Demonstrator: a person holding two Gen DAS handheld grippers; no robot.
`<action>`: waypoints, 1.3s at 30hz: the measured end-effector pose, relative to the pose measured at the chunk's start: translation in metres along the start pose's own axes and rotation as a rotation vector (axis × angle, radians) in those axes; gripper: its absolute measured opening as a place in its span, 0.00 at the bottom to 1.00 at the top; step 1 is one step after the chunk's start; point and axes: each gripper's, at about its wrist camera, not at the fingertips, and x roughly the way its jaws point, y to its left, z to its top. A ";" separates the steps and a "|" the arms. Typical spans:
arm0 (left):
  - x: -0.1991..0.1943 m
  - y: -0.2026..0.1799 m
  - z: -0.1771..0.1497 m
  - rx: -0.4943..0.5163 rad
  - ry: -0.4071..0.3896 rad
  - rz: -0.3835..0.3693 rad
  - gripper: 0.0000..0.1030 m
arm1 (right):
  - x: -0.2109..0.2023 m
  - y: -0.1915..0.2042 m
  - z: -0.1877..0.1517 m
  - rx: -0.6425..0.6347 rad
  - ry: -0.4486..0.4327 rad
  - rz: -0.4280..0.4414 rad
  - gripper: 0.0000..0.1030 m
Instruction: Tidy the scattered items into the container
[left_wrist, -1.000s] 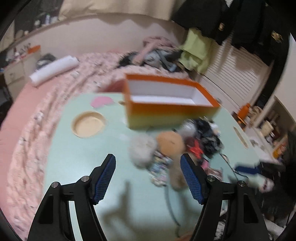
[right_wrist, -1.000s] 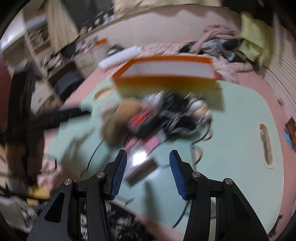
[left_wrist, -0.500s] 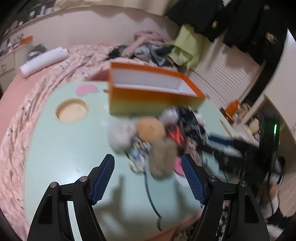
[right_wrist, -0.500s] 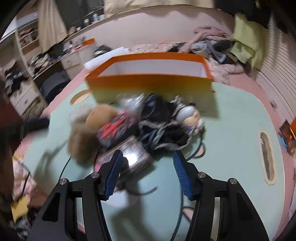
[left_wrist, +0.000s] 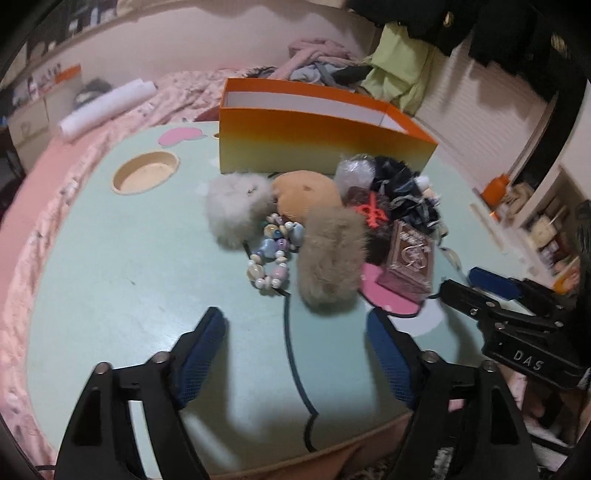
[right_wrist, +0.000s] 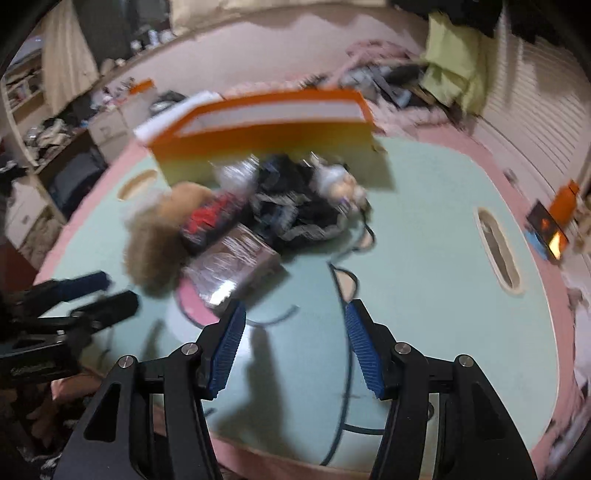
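Left claw (left_wrist: 295, 354) jaws opening, empty, had dropped nearer bead bracelet (left_wrist: 273, 251); right claw (right_wrist: 291, 350) half-open, empty; orange box (left_wrist: 314, 136) unfilled; grasping imminent.

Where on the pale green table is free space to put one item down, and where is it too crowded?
Free: the pale green table left of the white fluffy pompom, below the round wooden recess. Also free in the right wrist view: between the pile and the oval slot. Crowded: directly before the orange cardboard box, where pompoms, the bead bracelet and the wrapped brown box lie together.
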 end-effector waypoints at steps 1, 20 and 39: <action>0.002 -0.003 -0.001 0.020 0.003 0.030 0.91 | 0.000 -0.001 -0.001 0.002 -0.007 -0.011 0.57; 0.014 -0.016 -0.005 0.150 0.002 0.081 1.00 | 0.011 -0.005 -0.009 -0.072 0.000 -0.065 1.00; 0.018 -0.030 0.027 0.133 -0.085 -0.059 0.41 | 0.009 -0.009 -0.018 -0.075 -0.093 -0.031 1.00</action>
